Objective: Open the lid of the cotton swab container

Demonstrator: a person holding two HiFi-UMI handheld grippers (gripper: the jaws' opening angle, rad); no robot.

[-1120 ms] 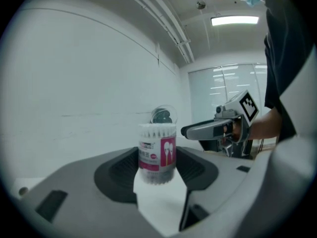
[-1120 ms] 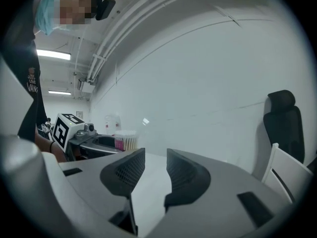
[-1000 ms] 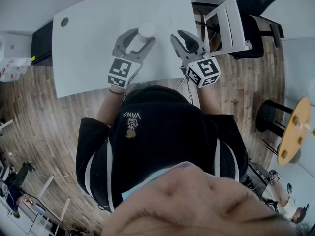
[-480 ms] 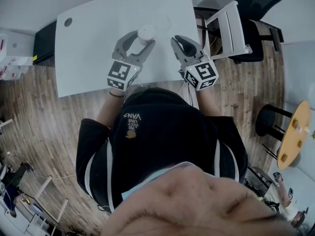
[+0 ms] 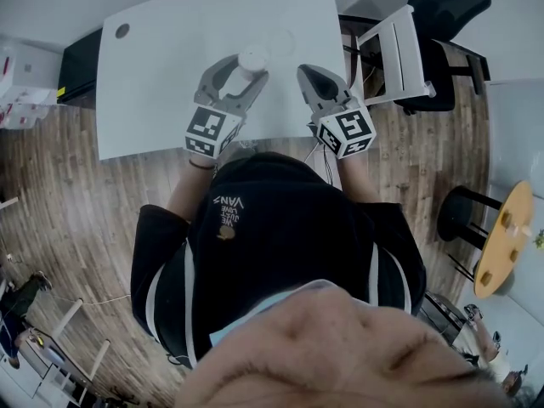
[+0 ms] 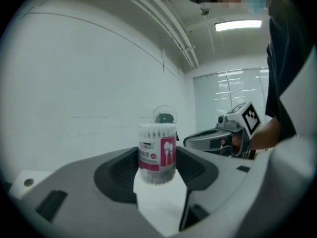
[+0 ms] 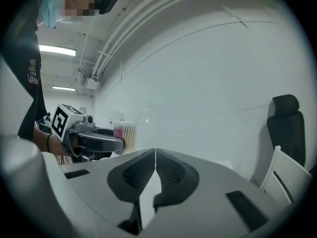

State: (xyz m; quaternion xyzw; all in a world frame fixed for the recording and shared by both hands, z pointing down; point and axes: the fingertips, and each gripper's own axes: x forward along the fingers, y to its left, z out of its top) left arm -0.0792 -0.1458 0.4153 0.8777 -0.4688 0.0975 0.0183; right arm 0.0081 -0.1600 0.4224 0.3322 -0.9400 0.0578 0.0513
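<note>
The cotton swab container [image 5: 252,58] is a clear tube with a pink label [image 6: 157,152], standing upright on the white table [image 5: 161,66]. Its top shows bare swab tips. My left gripper [image 5: 247,66] is shut on it, with a pad pressing on each side [image 6: 157,168]. A clear round lid [image 5: 280,41] lies on the table beyond the container [image 6: 164,115], apart from it. My right gripper [image 5: 308,69] hovers to the right of the container. Its jaws have just been closing and now meet with nothing between them [image 7: 155,155].
A white chair [image 5: 395,49] stands at the table's right edge, with a dark office chair [image 7: 287,128] behind it. The table has a cable hole [image 5: 122,31] at its far left corner. Wooden floor surrounds the table.
The right gripper's jaws have closed from partly open to shut, empty. The left gripper still holds the container in about the same place.
</note>
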